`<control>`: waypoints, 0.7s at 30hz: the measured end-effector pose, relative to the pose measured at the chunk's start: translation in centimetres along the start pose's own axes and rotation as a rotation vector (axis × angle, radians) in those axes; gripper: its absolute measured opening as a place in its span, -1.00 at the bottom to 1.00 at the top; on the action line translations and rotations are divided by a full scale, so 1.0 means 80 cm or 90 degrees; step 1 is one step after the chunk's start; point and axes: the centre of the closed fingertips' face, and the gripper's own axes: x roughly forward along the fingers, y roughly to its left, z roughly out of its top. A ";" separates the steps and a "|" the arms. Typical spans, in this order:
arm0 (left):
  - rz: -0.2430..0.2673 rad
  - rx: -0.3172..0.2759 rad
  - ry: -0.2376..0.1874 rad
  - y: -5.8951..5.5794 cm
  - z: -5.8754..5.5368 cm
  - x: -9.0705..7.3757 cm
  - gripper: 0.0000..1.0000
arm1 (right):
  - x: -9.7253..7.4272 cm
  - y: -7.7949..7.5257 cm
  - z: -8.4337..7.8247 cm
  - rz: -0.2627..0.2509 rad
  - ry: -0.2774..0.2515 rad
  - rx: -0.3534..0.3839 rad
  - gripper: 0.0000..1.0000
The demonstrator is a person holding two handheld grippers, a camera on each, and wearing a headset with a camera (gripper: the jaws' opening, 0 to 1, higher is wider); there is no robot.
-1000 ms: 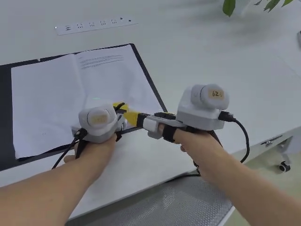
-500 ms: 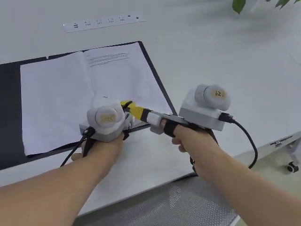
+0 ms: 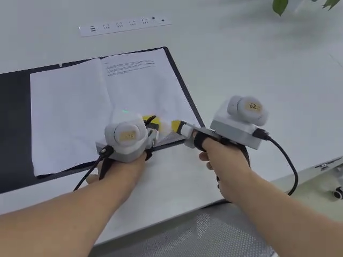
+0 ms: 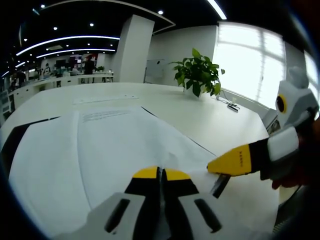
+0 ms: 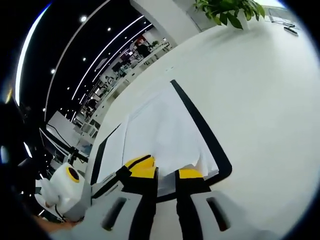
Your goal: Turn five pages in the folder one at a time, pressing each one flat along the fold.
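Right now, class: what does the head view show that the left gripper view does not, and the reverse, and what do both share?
Head view: the person's forearms, a black cable and a grey mesh seat. Left gripper view: a white pillar, ceiling lights and bright windows. Both: the open folder, its white pages, the left gripper and the right gripper.

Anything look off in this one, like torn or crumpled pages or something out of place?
Nothing torn or spilled. The top page looks slightly lifted at its near right corner, off the folder, next to the left gripper and right gripper. That fits a page turn.
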 end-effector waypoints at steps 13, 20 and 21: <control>0.002 -0.007 0.001 -0.001 0.001 -0.001 -0.96 | -0.004 -0.003 -0.001 -0.006 -0.004 -0.006 -1.00; -0.018 -0.047 0.014 -0.005 0.002 -0.006 -0.85 | -0.012 0.004 0.008 0.005 -0.019 -0.018 -1.00; -0.017 -0.049 0.016 -0.003 0.002 -0.007 -0.83 | -0.014 0.008 0.011 0.013 -0.025 -0.016 -1.00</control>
